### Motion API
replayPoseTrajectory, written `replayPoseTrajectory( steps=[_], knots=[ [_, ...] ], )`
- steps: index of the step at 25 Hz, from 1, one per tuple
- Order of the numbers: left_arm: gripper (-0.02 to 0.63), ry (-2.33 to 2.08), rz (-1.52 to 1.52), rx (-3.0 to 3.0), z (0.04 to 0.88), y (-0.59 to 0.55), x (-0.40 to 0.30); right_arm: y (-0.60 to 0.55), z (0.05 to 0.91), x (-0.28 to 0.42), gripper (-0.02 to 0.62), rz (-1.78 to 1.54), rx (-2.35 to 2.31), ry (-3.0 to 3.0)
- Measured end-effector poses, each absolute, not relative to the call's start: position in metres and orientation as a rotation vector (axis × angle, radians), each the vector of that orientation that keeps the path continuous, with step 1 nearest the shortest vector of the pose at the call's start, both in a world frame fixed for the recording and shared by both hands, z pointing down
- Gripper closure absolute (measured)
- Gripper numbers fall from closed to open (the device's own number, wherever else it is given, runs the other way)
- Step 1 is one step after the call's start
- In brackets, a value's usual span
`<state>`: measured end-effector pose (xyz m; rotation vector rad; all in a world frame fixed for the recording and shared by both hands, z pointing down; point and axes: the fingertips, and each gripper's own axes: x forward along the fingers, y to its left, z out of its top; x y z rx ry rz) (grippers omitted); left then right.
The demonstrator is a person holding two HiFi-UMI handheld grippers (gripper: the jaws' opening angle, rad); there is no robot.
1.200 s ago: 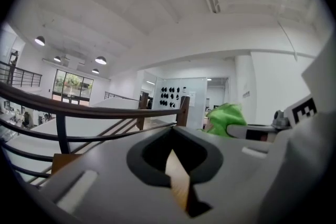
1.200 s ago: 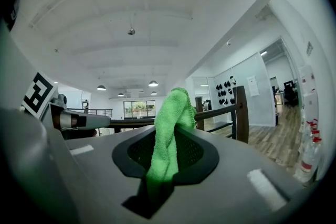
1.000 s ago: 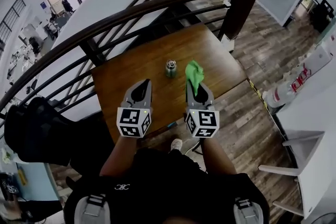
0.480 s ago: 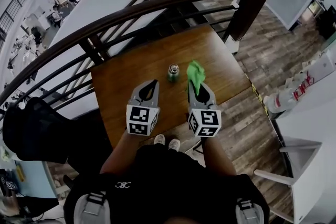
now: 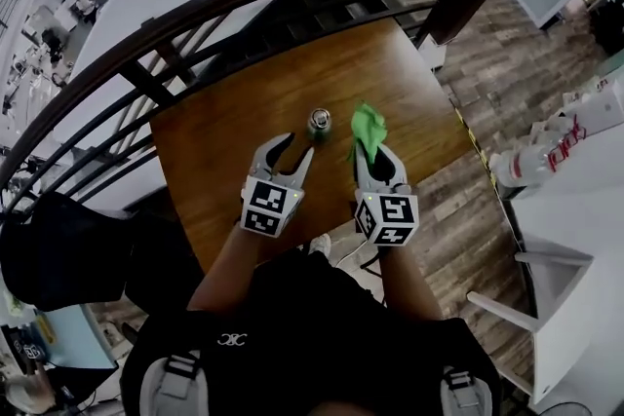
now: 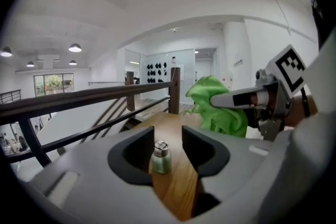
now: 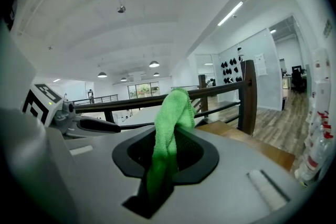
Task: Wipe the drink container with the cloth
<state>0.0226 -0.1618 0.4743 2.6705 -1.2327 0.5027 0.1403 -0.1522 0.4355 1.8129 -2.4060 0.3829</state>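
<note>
Nearest the person, the left gripper (image 5: pixel 295 148) stops just short of the bottle (image 5: pixel 319 121). Its jaws stand partly apart and have just been opening. Nothing is between the pads; the bottle shows through the gap but stands further ahead, untouched. The right gripper (image 5: pixel 371 158), just right of the bottle and a little nearer, is clamped on the green cloth (image 5: pixel 367 125), which sticks up out of the jaws in a loose fold level with the bottle.

The bottle, small and green with a metal cap, stands upright on the wooden table (image 5: pixel 234 132), with the railing (image 5: pixel 195 15) behind it.

This looks like the approach, with no wiping begun. Next, the left jaws likely need to pass either side of the bottle's body and close to steady it. The cloth can then be brought against its right side without tipping it.
</note>
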Motion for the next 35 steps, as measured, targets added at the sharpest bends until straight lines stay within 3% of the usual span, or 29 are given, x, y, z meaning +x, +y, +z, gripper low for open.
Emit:
replayPoseTrajectory(
  steps=[4,6,7,19,25,28,29,35],
  knots=[
    [0.427,-1.166,0.577,2.689,0.507,-0.18,0.038,-0.167,0.456,0.147,0.531,0.439,1.808,-2.369],
    [0.329,-1.132,0.597,2.682,0.524,-0.19,0.043,-0.172,0.468,0.15,0.531,0.468,1.803,-2.347],
    [0.313,-1.12,0.597,2.675,0.531,-0.195,0.044,-0.174,0.473,0.151,0.531,0.48,1.801,-2.337],
    [0.296,-1.026,0.667,2.619,0.6,-0.249,0.055,-0.195,0.53,0.16,0.529,0.626,1.765,-2.242],
    [0.265,-0.944,0.902,2.664,0.63,-0.252,0.07,-0.199,0.539,0.167,0.529,0.637,1.751,-2.211],
    [0.268,-0.964,0.941,2.655,0.633,-0.256,0.07,-0.201,0.538,0.17,0.529,0.649,1.749,-2.201],
    [0.307,-0.985,0.947,2.646,0.632,-0.259,0.068,-0.203,0.537,0.171,0.529,0.651,1.746,-2.201],
    [0.314,-1.011,0.971,2.677,0.632,-0.252,0.059,-0.21,0.536,0.163,0.529,0.664,1.691,-2.228]
  ],
)
